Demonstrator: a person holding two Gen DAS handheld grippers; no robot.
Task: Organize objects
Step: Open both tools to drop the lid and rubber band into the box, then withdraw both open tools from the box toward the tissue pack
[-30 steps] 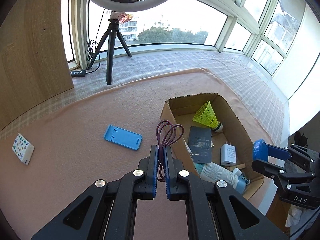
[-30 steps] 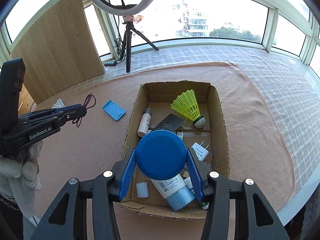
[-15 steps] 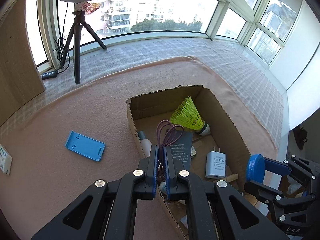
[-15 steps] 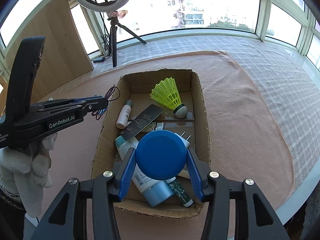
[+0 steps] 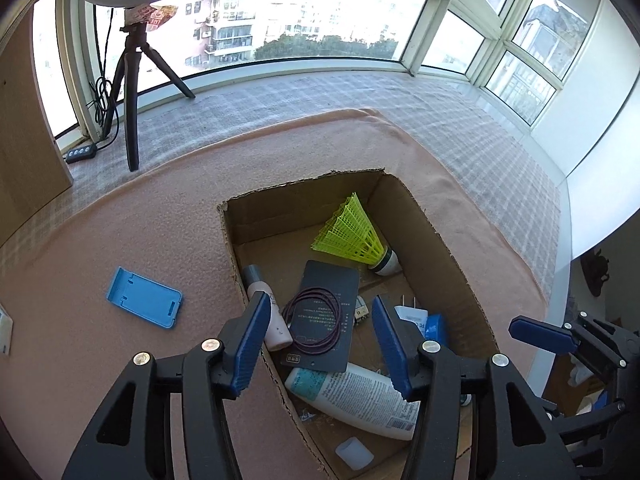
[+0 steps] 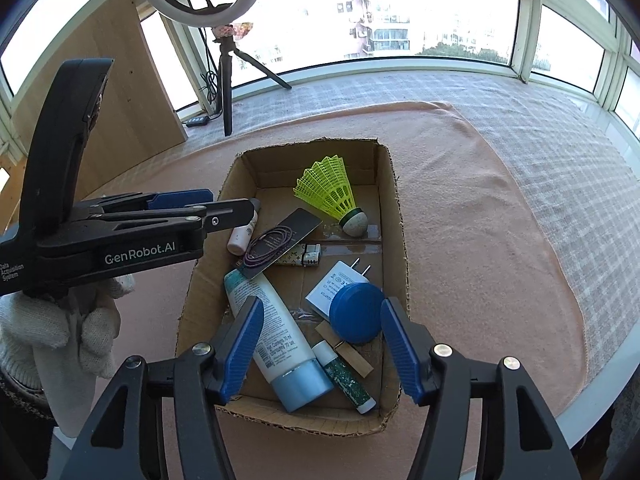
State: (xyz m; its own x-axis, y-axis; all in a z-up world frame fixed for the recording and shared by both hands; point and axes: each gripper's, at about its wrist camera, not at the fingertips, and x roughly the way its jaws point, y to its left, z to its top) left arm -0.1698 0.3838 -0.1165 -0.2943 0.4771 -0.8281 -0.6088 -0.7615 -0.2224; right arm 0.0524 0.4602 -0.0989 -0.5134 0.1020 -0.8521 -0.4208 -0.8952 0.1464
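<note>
Cardboard box [image 6: 390, 216] sits on the pink blanket [image 6: 472, 208], both grippers over its near end. Changes vs earlier frames: left gripper [image 5: 320, 340] was clamped on the purple hair-tie loop [image 5: 316, 322], now its jaws are opening with nothing between them, and the loop lies on the dark card [image 5: 326, 312] inside the box. Right gripper [image 6: 320, 344] was clamped on the blue round tin [image 6: 356, 312]; its jaws are opening too, and the tin rests in the box, leaning on the white charger [image 6: 340, 284], off both pads. Left gripper also moved across from the blanket to above the box.

Other box contents, big to small: white lotion tube with blue cap [image 6: 276, 340], yellow shuttlecock [image 6: 332, 194] at the far end, small white bottle [image 5: 268, 312] by the left wall, patterned lighter [image 6: 302, 258], wooden clothespin [image 6: 344, 350], glitter tube [image 6: 346, 376].

Outside: blue phone stand [image 5: 144, 298] lies on the blanket left of the box, well apart. Ring light on tripod [image 6: 224, 56] stands by the window. Gloved hand [image 6: 60, 320] holds the left gripper, whose body blocks part of the box's left wall in the right wrist view.
</note>
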